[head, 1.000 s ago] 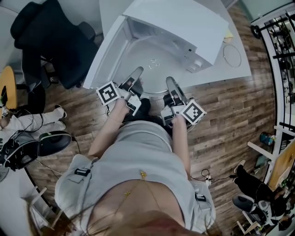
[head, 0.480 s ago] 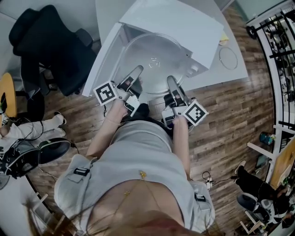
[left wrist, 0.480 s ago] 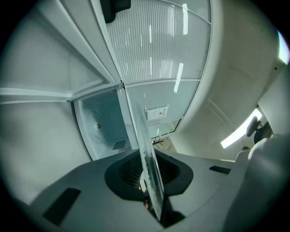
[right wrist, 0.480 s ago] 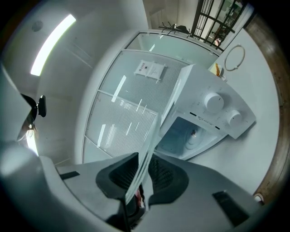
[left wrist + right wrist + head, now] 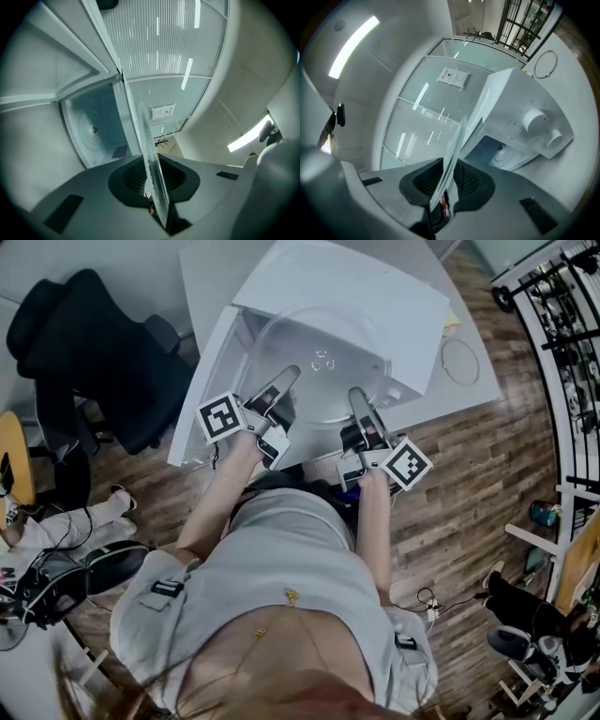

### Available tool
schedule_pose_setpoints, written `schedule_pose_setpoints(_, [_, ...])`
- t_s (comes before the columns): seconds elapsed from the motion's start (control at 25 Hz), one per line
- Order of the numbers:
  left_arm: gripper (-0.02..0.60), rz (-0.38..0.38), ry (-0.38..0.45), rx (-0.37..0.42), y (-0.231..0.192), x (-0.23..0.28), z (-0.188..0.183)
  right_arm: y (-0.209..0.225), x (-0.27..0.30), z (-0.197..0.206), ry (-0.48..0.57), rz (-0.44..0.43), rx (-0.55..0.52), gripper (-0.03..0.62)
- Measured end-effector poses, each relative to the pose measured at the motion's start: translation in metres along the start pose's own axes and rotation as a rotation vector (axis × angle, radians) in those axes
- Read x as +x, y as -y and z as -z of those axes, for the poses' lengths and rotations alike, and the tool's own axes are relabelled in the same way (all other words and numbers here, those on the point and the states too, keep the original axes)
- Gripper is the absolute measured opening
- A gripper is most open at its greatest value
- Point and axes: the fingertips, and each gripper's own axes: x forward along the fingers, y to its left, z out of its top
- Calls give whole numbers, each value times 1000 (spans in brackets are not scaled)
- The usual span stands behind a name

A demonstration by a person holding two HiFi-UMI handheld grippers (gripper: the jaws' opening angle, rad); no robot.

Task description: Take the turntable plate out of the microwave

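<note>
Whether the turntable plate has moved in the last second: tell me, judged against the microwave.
Yes. The turntable plate has come further out of the microwave's opening, toward the person and slightly upward.

wood-plank floor [image 5: 469, 484], black office chair [image 5: 80, 343] top left, white table [image 5: 211, 277] in mid, black metal rack [image 5: 562, 306] at rt

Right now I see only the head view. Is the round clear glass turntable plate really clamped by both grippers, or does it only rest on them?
Observer: In the left gripper view, the left gripper is shut on the rim of the turntable plate.
Operator: And the right one?
Observer: In the right gripper view, the right gripper pinches the plate's edge the same way.
Operator: Is something left inside the white microwave?
Observer: The left gripper view shows only a small hub on the cavity floor.
</note>
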Motion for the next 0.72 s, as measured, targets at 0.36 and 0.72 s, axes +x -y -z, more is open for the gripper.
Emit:
schedule_pose_setpoints(0.36, [54,-24,-39,-29,1,43,-20,12,25,-35,19,31,20,77])
schedule_pose_setpoints(0.72, [54,-52,-40,-38,-12,47,-20,26,27,-33,17,49,41,77])
